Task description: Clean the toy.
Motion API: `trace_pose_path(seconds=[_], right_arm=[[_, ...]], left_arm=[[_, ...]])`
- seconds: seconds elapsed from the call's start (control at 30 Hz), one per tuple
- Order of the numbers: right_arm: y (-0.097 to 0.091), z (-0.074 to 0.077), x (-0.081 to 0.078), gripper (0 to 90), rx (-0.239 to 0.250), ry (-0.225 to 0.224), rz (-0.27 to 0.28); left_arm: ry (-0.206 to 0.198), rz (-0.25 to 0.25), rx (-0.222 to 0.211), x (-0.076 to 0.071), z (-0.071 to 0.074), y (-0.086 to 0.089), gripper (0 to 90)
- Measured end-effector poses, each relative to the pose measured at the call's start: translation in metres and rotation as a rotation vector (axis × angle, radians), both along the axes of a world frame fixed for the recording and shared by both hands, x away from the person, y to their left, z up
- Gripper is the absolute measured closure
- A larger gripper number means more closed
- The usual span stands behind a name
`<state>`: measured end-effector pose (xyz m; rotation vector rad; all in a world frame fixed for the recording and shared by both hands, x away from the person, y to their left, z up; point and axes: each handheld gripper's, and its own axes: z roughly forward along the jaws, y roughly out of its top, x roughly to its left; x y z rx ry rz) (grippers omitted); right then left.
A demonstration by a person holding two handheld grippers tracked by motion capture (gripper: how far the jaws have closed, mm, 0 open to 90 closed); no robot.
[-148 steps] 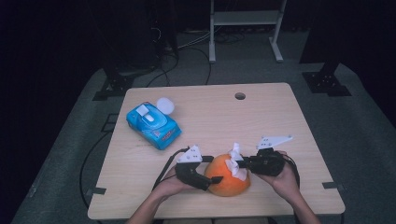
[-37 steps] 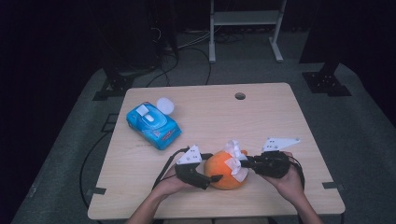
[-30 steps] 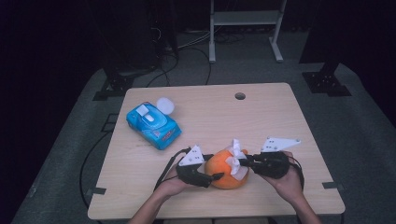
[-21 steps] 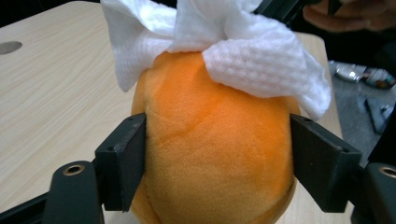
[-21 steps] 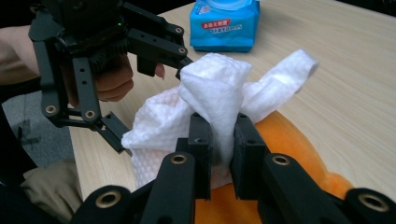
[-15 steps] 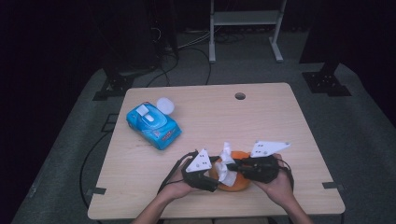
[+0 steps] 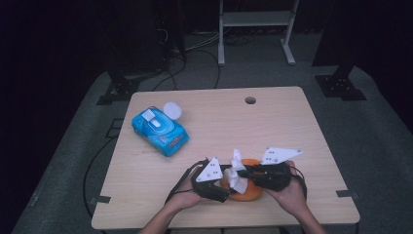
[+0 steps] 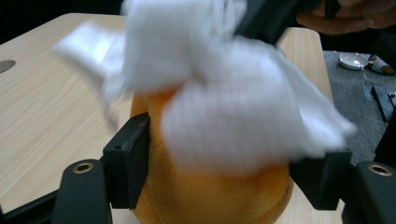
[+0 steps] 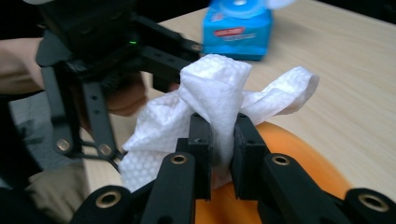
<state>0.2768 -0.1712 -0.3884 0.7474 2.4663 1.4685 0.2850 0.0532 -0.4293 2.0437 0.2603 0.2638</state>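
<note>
— Near edge of the table (image 7: 146,195)?
— Left gripper (image 7: 221,187) clamped on the orange ball (image 7: 246,191), right gripper (image 7: 243,173) pinched shut on the white wipe (image 7: 237,168) draped over it.
— Farther back?
— Blue wipe pack (image 7: 159,130) toward the far left corner, well apart.

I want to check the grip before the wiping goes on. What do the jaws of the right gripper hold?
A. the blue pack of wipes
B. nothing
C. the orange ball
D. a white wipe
D: in the right gripper view the right gripper has its jaws pinched on a crumpled white wipe above the orange ball, while the blue pack lies apart on the table.
</note>
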Motion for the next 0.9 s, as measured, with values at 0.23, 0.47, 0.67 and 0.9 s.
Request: trace_pose_path(seconds=[0.23, 0.47, 0.67, 0.9], right_arm=[[-0.008, 0.001, 0.005, 79.5, -0.049, -0.026, -0.028], [-0.017, -0.003, 0.007, 79.6, -0.055, 0.005, -0.021], [-0.018, -0.003, 0.007, 79.5, -0.048, 0.013, -0.022], [0.001, 0.001, -0.003, 79.4, -0.043, -0.019, 0.008]], left_arm=[[0.031, -0.002, -0.030, 0.004, -0.002, 0.004, 25.6], [0.133, 0.035, -0.072, 0.013, -0.004, 0.010, 12.0], [0.138, -0.002, -0.068, 0.012, -0.005, 0.012, 31.0], [0.093, -0.029, -0.034, 0.003, -0.001, 0.003, 26.5]])
